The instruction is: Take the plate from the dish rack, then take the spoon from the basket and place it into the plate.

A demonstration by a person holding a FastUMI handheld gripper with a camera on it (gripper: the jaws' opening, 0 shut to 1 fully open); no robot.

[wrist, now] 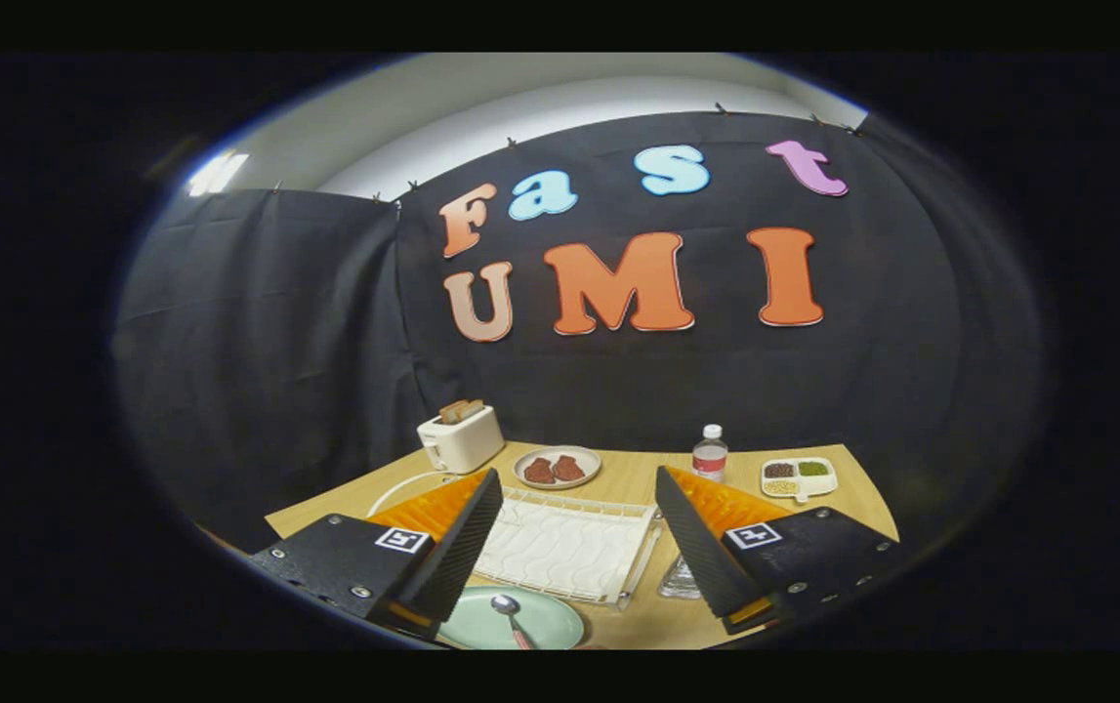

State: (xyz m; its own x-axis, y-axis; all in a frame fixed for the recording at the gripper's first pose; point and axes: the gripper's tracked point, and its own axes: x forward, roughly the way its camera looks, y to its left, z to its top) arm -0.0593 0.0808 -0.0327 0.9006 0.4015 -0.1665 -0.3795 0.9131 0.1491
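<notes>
The desk (638, 480) looks like smooth, pale wood. The plate (548, 625) is glossy, the spoon (505, 606) shiny metal, the dish rack (569, 547) white coated wire. The water bottle (710, 455) is clear plastic.

One toaster (462, 437), two plates (557, 467) (513, 621), one spoon (511, 617), one bottle (710, 455), one rack (567, 545).

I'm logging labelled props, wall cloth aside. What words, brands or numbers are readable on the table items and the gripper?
Water bottle label: too small and blurred to read.
Square markers on the gripper, whose fingers stand open either side of the dish rack: coded patterns, no words.
Toaster, plate, spoon: no text visible.
</notes>
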